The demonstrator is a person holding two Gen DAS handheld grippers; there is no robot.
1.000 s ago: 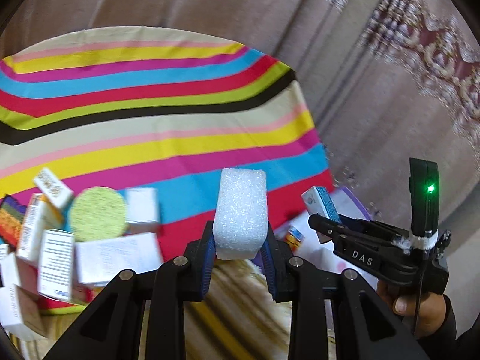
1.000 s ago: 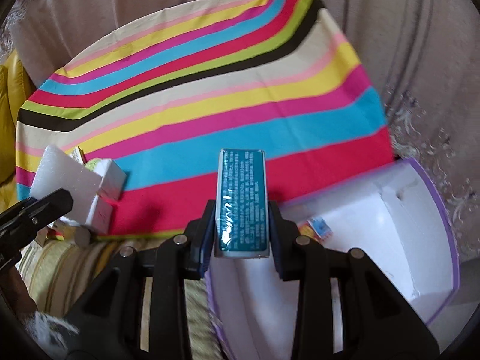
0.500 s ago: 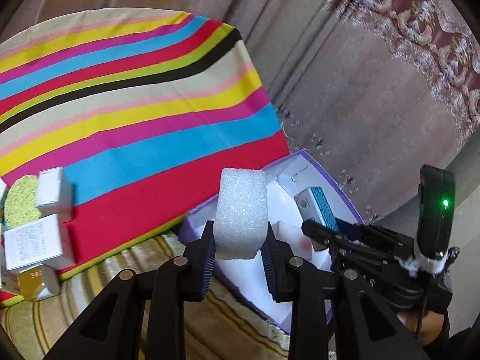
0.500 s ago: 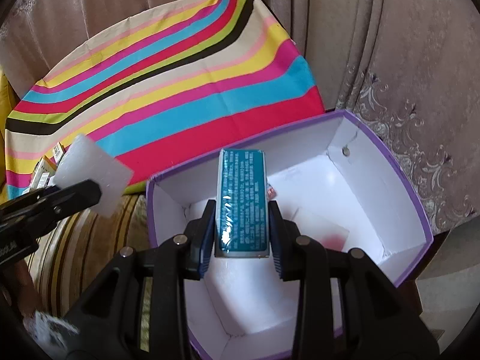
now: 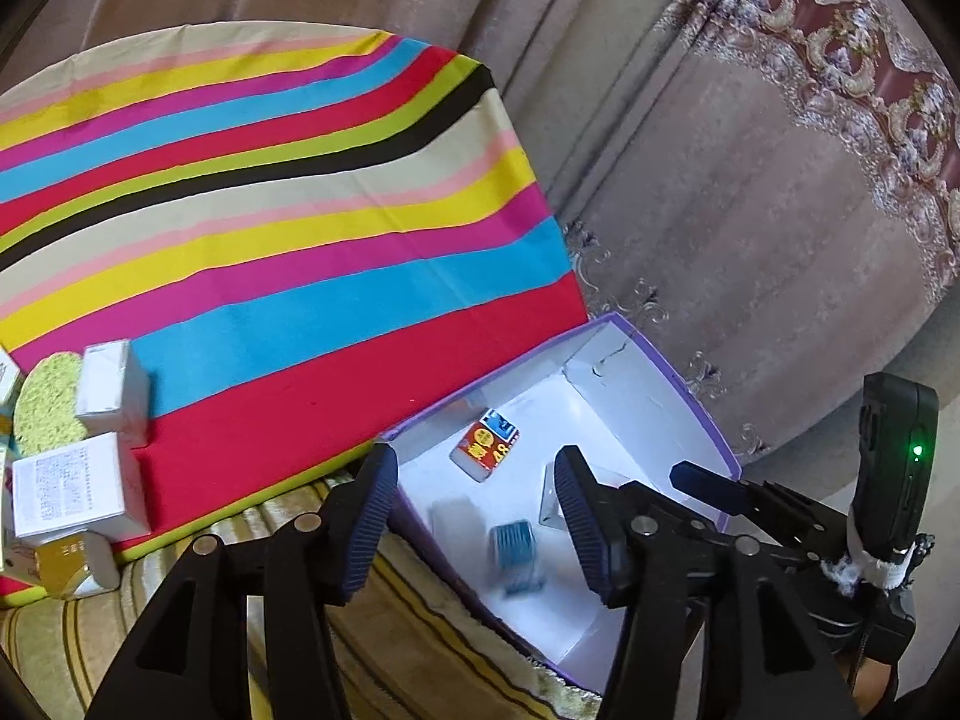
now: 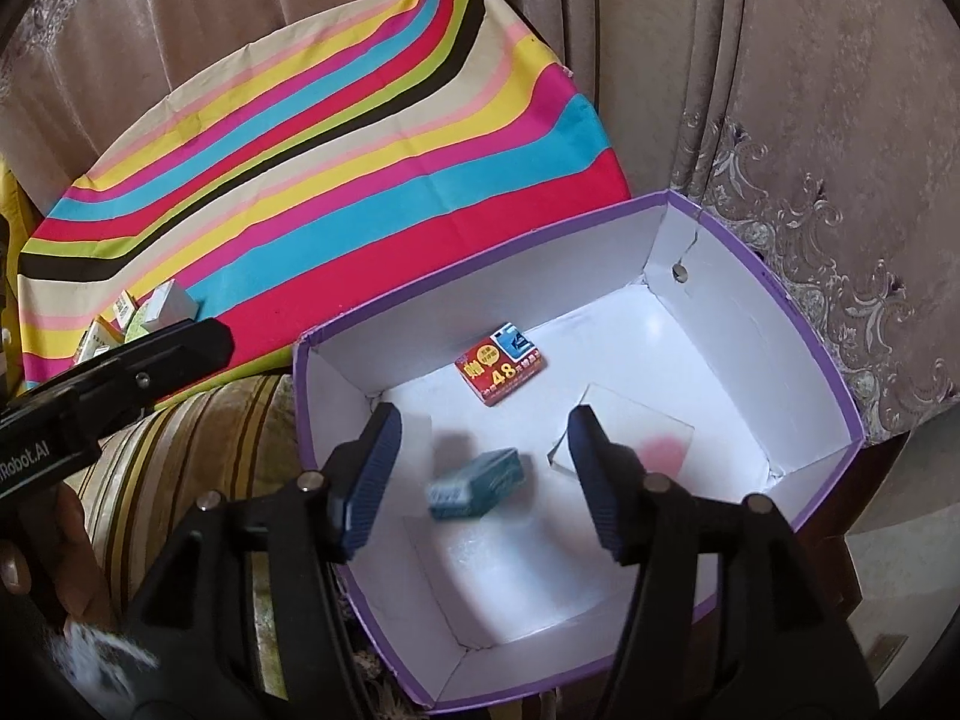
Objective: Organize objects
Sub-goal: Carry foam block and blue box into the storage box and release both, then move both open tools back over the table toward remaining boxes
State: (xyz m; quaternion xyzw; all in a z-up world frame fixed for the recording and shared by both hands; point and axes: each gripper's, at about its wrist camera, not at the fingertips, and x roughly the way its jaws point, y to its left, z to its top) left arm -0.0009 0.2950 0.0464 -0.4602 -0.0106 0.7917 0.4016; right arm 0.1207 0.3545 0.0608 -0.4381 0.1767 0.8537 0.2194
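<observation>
A purple-rimmed white box (image 6: 804, 324) (image 5: 690, 384) stands beside the striped table. Both grippers hang open over it. My right gripper (image 6: 480, 474) is open and empty; the teal box (image 6: 477, 483) is blurred in the air or on the box floor below it. My left gripper (image 5: 474, 516) is open and empty; the white foam block (image 5: 453, 519) shows as a faint blur inside the box, next to the teal box (image 5: 515, 552). A red and blue small carton (image 6: 503, 369) (image 5: 485, 447) lies on the box floor.
The striped tablecloth (image 5: 270, 210) covers the table left of the box. Several white cartons (image 5: 72, 489) and a green round sponge (image 5: 45, 408) lie at its left edge. A striped sofa (image 5: 372, 648) lies under the box. Curtains (image 5: 750, 180) hang behind.
Both grippers have moved over the box and opened. The foam block has left the left gripper and the teal box has left the right gripper; both are dropping into the box.
</observation>
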